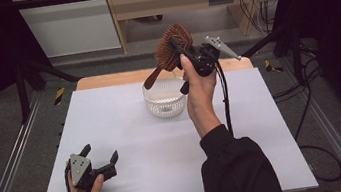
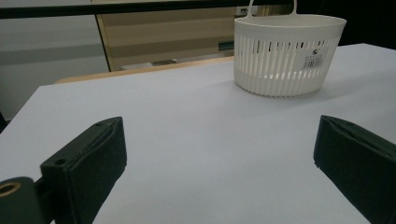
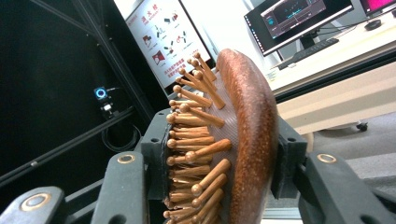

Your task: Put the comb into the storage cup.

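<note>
A brown wooden hairbrush (image 1: 170, 49) with peg bristles is held in the air above a white slotted basket (image 1: 165, 106) at the table's far middle. My right gripper (image 1: 177, 45) is shut on the brush's head, the handle pointing down-left toward the basket. In the right gripper view the jaws clamp the brush (image 3: 243, 140) on its bristle side and its back. My left gripper (image 1: 100, 159) rests on the table near the front left, open with nothing between its fingers. From the left gripper view the basket (image 2: 286, 53) stands ahead to the right, its thin handle raised.
A white sheet (image 1: 130, 147) covers the table, with a wooden edge (image 1: 105, 80) at the back. Black frame posts and loose cables (image 1: 306, 107) lie at the right side. A cabinet (image 1: 170, 0) stands behind the table.
</note>
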The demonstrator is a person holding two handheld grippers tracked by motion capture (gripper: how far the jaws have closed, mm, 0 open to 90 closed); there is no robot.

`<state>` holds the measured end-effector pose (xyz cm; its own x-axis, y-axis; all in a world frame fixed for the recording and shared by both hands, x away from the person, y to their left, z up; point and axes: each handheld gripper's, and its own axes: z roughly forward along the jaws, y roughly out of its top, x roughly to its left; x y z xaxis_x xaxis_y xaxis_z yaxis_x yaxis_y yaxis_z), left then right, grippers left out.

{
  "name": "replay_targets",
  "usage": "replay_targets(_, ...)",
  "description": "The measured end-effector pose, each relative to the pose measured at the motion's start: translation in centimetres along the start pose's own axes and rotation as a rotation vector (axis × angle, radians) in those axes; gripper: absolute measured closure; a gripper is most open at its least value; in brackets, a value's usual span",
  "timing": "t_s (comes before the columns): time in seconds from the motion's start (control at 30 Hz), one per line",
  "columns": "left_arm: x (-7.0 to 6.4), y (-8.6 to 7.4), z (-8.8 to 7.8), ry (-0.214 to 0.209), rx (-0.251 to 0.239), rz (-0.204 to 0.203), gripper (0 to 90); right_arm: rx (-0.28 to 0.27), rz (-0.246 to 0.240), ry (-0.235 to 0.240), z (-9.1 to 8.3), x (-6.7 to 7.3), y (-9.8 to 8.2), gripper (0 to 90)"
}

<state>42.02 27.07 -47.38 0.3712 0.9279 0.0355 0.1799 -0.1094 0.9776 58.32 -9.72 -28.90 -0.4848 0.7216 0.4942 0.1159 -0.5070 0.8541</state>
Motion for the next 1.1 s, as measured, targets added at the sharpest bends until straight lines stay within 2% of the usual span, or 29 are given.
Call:
replay_targets(0.33,0.0,0.0,0.0,-0.008,0.003,-0.008,2.4,0.010,-0.027,-0.010,0.2,0.0,-0.3,51.6)
replay_targets(0.8,0.0,0.0,0.1,-0.015,0.005,-0.010,2.3,-0.002,-0.042,-0.032,0.1,-0.7,-0.2,51.5)
replay_targets(1.1,0.0,0.0,0.1,-0.017,0.006,-0.011,2.3,0.011,-0.041,-0.048,-0.1,-1.4,-0.9,51.5)
